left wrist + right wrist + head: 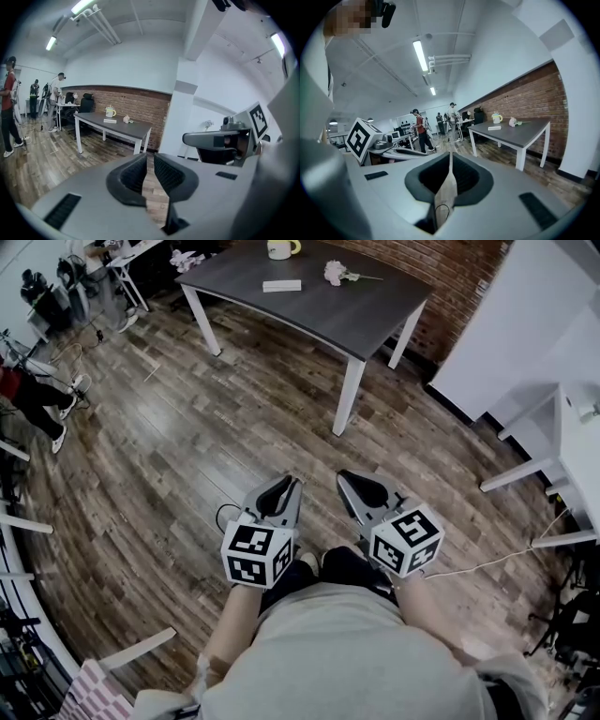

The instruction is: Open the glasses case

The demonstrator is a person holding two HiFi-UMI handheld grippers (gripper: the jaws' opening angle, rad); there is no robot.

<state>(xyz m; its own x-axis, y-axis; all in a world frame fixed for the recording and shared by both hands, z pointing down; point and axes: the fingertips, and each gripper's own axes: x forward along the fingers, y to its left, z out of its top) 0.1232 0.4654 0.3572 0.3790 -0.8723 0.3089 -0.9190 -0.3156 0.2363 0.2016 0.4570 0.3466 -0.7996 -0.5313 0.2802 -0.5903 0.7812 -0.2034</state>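
Observation:
A flat white glasses case (281, 285) lies on the dark table (356, 310) at the far end of the room, well ahead of both grippers. The case also shows small in the left gripper view (110, 121) and the right gripper view (494, 127). I hold my left gripper (286, 486) and right gripper (349, 479) side by side in front of my waist, over the wood floor. In its own view the left gripper (149, 157) shows only a thin slit between its pads, with nothing in it. The right gripper (450, 157) is shut and empty.
A mug (281, 247) and a pink flower (335, 273) also sit on the table. White furniture (525, 324) stands at the right, a brick wall (534, 101) behind the table. People stand at the far left (8, 108). A cable (487, 563) runs across the floor at the right.

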